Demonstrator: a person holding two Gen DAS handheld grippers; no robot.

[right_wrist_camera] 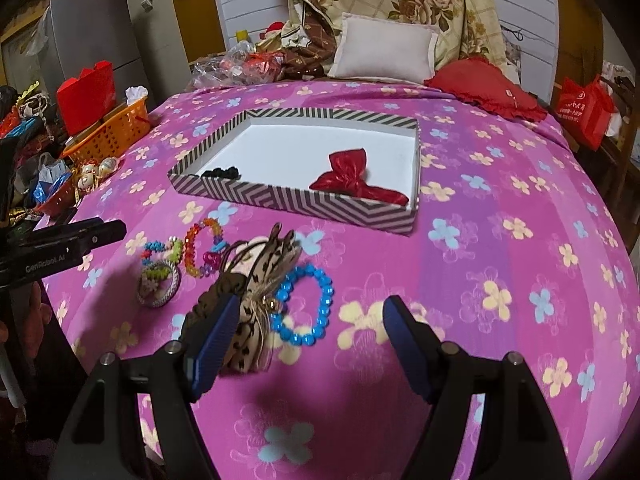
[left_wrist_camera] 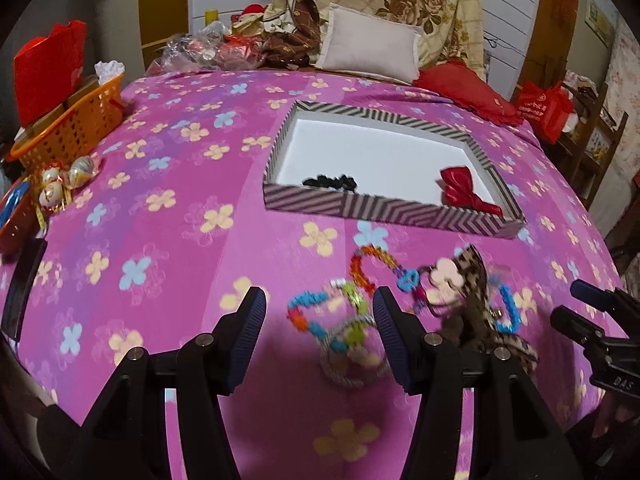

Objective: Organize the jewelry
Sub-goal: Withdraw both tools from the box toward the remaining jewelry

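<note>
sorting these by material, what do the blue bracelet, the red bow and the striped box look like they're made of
Blue bracelet: round glossy beads, likely plastic or glass, with bright highlights.
Red bow: shiny crinkled fabric, satin-like or metallic, judging by its sheen and creases.
Striped box: stiff printed cardboard by its look, matte, with a plain white inside.

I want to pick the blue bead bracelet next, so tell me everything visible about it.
The blue bead bracelet is a closed loop of round, glossy, bright blue beads, plastic by the look of it, lying flat on the pink flowered bedspread, outside the striped box. Its left edge meets or slips under the leopard-print hair bow. It sits between the open fingers of the right gripper, which does not hold it.
</note>
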